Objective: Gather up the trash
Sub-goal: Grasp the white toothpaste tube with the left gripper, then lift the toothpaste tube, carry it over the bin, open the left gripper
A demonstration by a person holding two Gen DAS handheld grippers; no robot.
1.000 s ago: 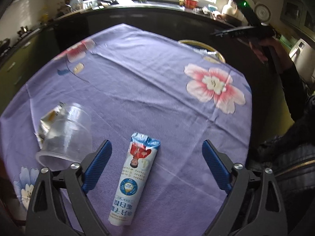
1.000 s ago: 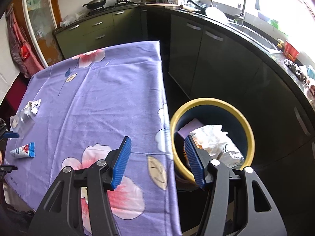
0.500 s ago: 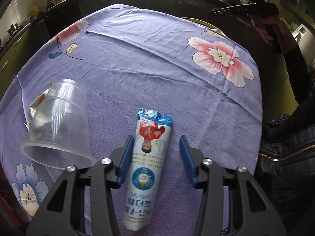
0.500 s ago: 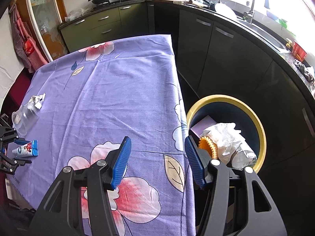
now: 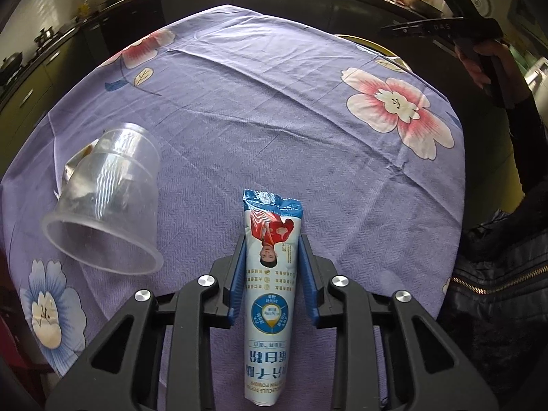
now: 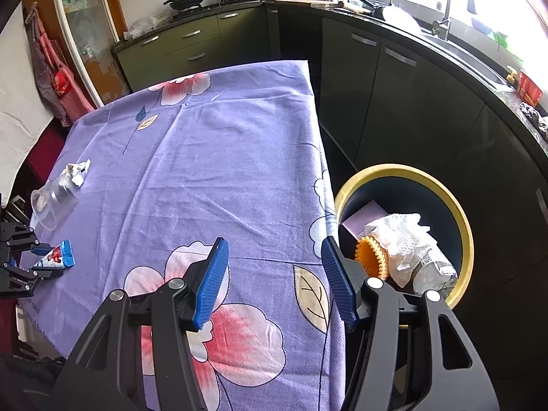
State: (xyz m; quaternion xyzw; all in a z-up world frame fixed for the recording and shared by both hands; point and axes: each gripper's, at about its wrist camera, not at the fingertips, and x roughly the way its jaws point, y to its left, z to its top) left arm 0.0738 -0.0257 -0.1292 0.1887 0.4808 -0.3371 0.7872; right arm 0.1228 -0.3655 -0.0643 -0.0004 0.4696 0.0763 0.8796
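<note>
One sachet (image 5: 270,274) lengthwise (sealed end away)

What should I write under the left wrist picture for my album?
The left gripper closing around a protein-powder sachet, beside a tipped clear plastic cup on the purple flowered tablecloth.

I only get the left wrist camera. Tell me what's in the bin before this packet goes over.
Observer: The bin already holds a crumpled white paper towel, an orange toothed piece and a purple box.
Operator: Report the right gripper.
Observer: The right gripper is open and empty, facing the tablecloth's edge next to the bin.
Operator: Say what's behind the cup.
Observer: A crumpled silver wrapper lies on the cloth at the closed end of the tipped cup.
</note>
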